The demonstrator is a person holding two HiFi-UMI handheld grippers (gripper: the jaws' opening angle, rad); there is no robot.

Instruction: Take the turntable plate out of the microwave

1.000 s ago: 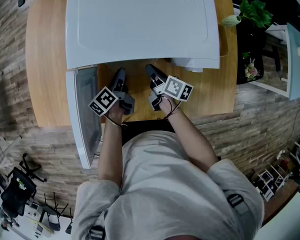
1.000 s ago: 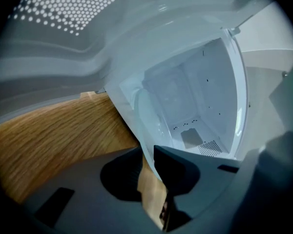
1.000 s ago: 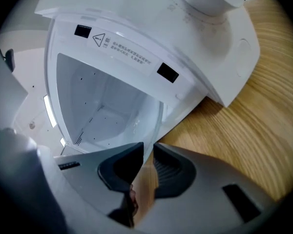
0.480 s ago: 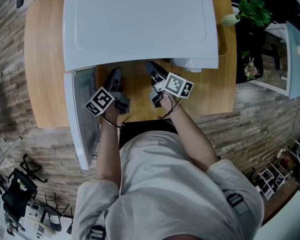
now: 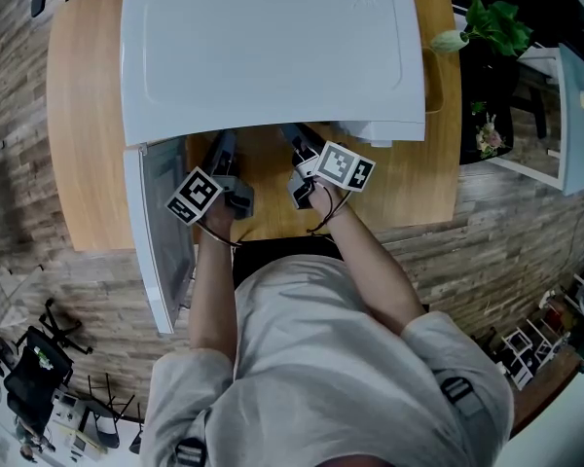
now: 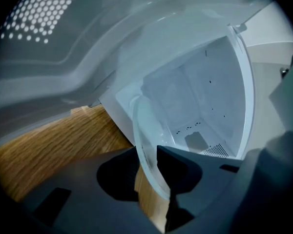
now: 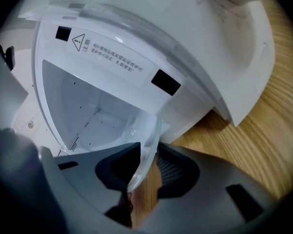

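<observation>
Glass, clear and hard to trace: turntable plate (image 6: pixel 142 123) at the mouth of the white microwave (image 5: pixel 273 47), near rim out over the wooden table (image 5: pixel 88 115), far part lost against the pale cavity, all of it hidden from the head view under the housing. Left gripper (image 6: pixel 147 152) astride that rim, jaws wide apart after just opening; right gripper (image 7: pixel 148 150) astride it too, jaws just closing somewhat, yet a sliver of wood beside one pad, no firm pinch to be made out.
</observation>
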